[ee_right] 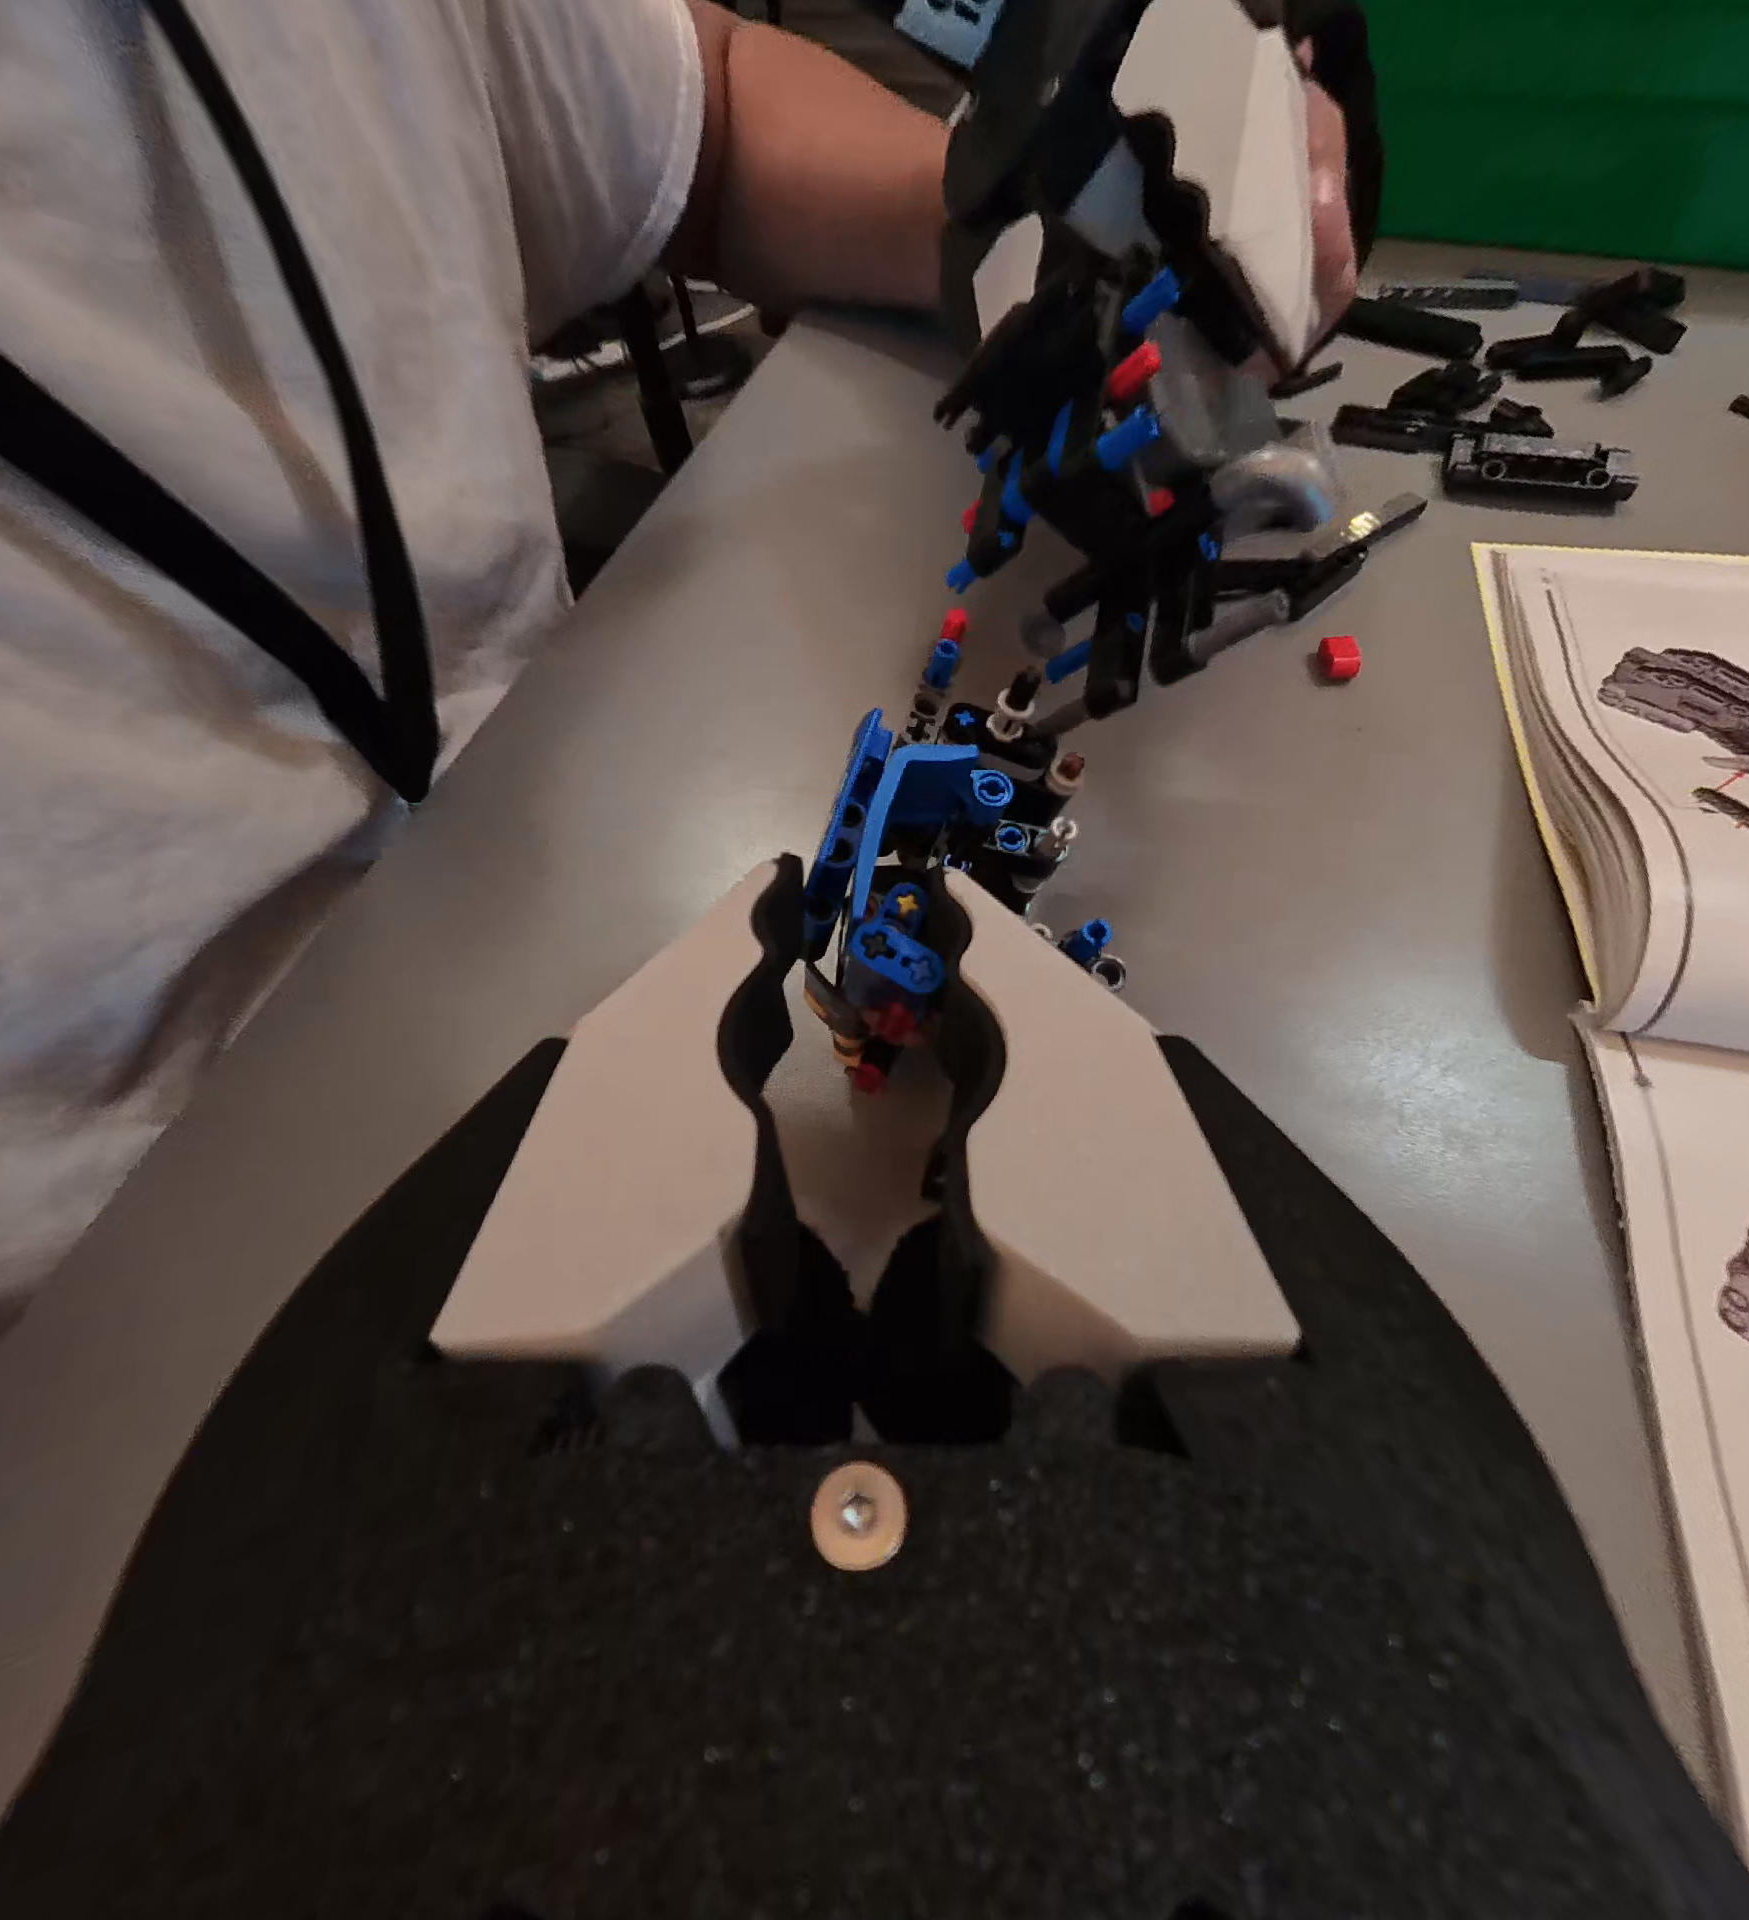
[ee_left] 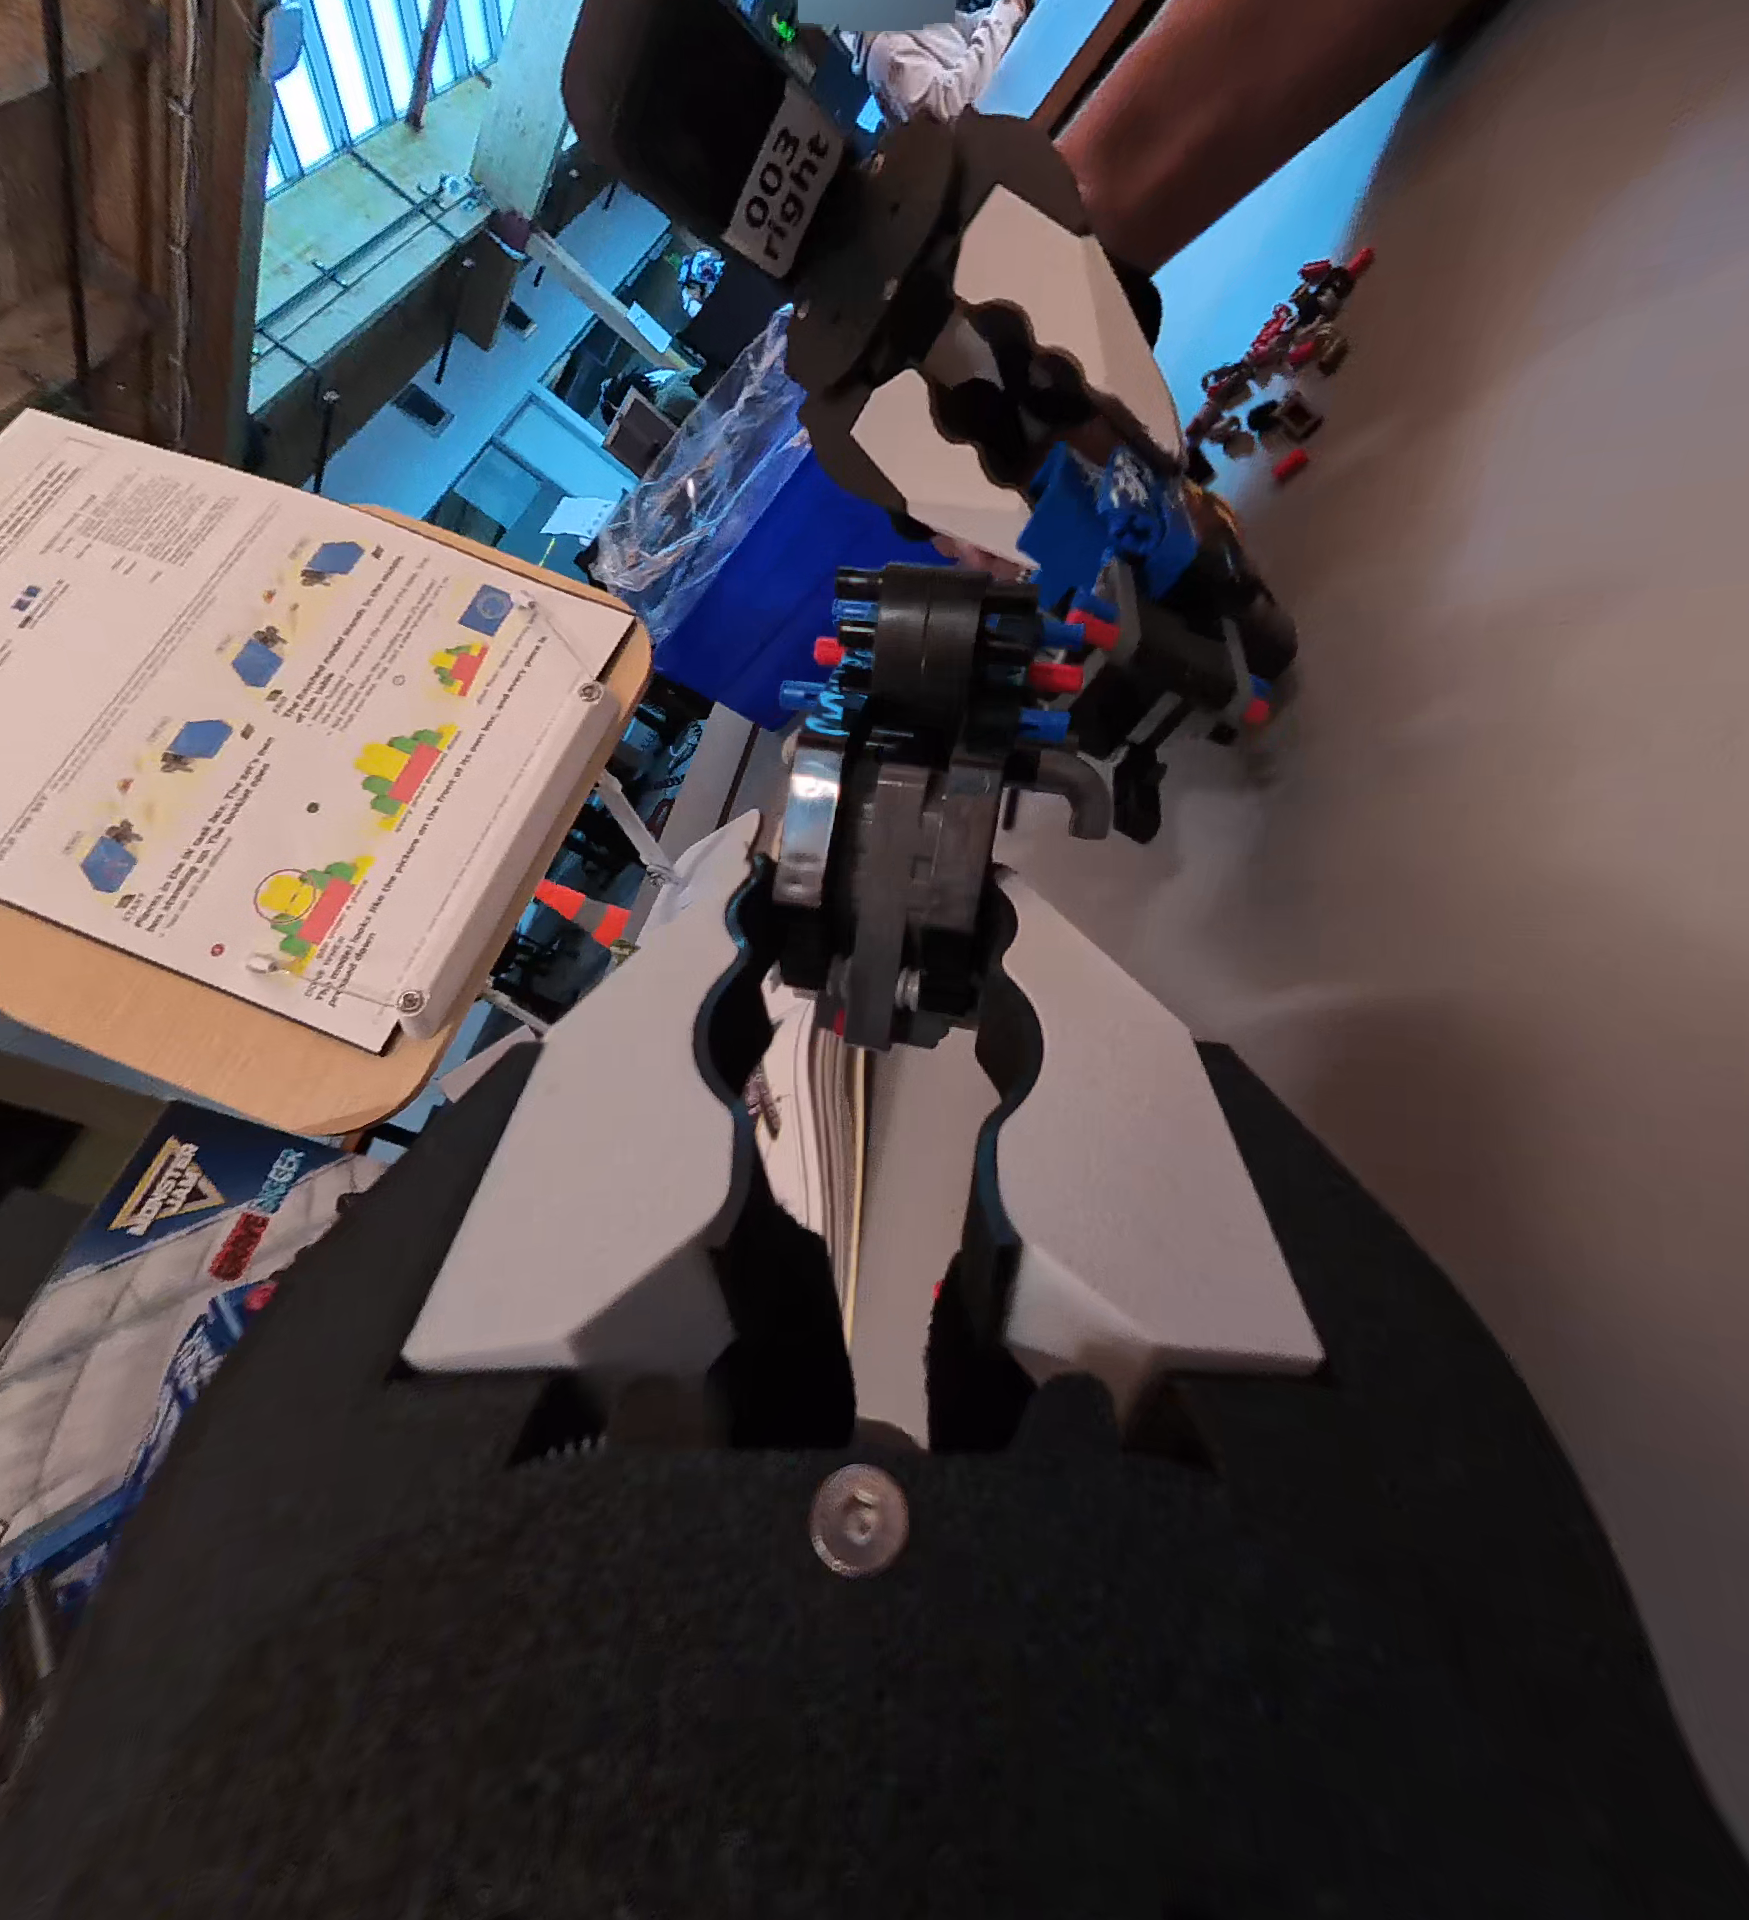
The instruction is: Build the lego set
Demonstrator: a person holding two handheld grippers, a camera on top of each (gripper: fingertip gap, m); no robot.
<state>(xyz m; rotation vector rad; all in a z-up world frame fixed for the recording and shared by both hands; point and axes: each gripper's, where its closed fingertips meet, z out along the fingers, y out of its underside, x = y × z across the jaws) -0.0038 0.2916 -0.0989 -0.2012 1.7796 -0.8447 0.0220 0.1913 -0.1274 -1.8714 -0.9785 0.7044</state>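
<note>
My left gripper point(ee_left: 880, 904) is shut on the grey and black end of a lego chassis point(ee_left: 927, 727) studded with blue and red pins, held above the grey table point(ee_left: 1576, 727). My right gripper point(ee_right: 870, 894) is shut on a blue and black lego section point(ee_right: 901, 821) just above the table. In the right wrist view the left gripper point(ee_right: 1140, 353) holds the chassis point(ee_right: 1109, 468) at the upper right. The two sections meet end to end; I cannot tell whether they are joined. The right gripper point(ee_left: 1088, 499) shows beyond the chassis in the left wrist view.
Loose black beams point(ee_right: 1535, 468) and a red piece point(ee_right: 1337, 657) lie at the back right. An open instruction booklet point(ee_right: 1680, 831) lies to the right. Red and dark pieces point(ee_left: 1285, 353) lie farther off. A picture sheet on a stand point(ee_left: 257, 707), a lego box point(ee_left: 122, 1351) and a person's white shirt point(ee_right: 226, 520) are close. My hands' fingertips stand some 11 cm from each other.
</note>
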